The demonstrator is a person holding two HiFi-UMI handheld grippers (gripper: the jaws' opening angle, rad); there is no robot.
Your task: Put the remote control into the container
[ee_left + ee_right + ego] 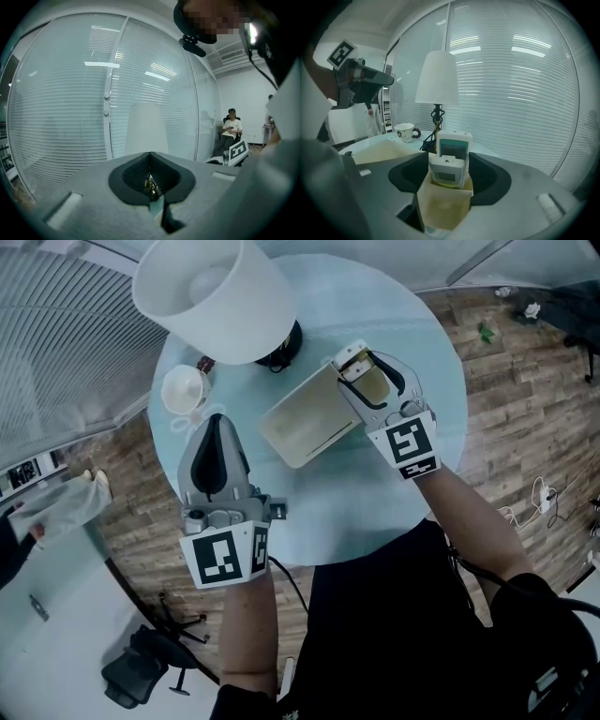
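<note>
Two white remote controls [449,161] stand upright in a small cream container [443,201]. The container sits between the jaws of my right gripper [450,164], and its side walls lie against both pads. In the head view the right gripper [367,369] is at the far right of the round table [375,502], with the container [368,385] and a remote's white end [351,359] showing between the jaws. My left gripper [214,427] hovers over the table's left side, shut and holding nothing. In its own view the left gripper [150,159] has its jaws closed together.
A flat cream tray [305,418] lies mid-table, just left of the right gripper. A white-shaded lamp [216,296] with a black base stands at the back, and a white cup [185,388] sits beside it. A person [229,131] sits in the distance.
</note>
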